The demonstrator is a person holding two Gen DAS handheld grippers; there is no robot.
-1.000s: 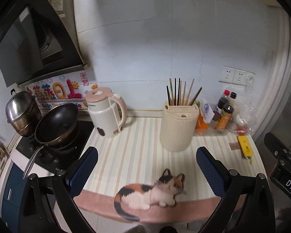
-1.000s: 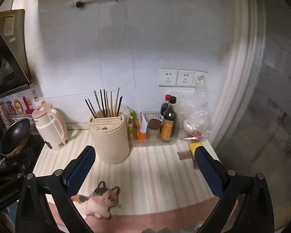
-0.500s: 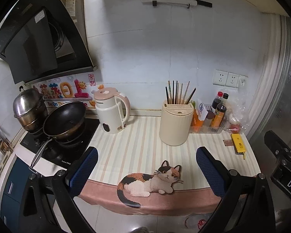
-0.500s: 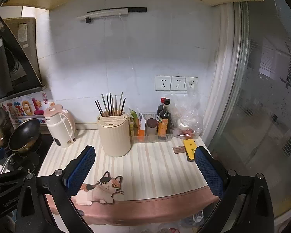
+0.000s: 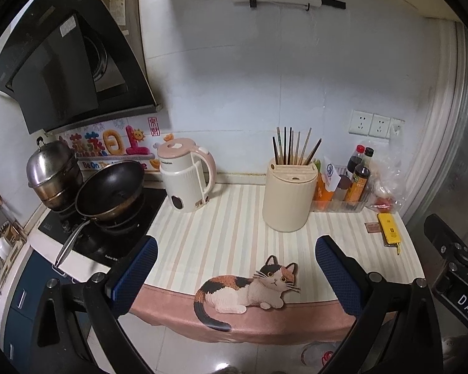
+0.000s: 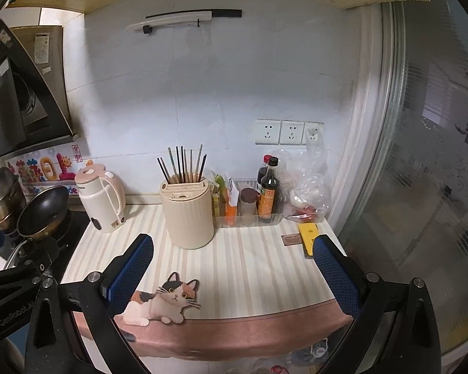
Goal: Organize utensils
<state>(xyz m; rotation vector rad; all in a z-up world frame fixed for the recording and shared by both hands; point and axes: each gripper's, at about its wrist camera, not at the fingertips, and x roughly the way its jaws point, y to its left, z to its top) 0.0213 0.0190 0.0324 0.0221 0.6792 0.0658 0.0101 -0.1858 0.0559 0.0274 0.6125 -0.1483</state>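
both grippers, left gripper [image 5: 235,269] and "genrobot"-marked right gripper [image 6: 232,269], gape wide, empty, facing chopsticks [image 5: 293,146].

On the counter [image 5: 234,227] stand one cream utensil holder [image 5: 288,195], one pink-and-white kettle [image 5: 185,176] and two dark sauce bottles [image 6: 268,188]. About ten chopsticks [image 5: 291,148] rise from the holder. One yellow box [image 5: 389,229], one pan [image 5: 109,191], one steel pot [image 5: 51,171]. Three wall sockets [image 6: 288,132].

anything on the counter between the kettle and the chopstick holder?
No: bare striped mat between kettle and chopstick holder. Both wrist views show it.
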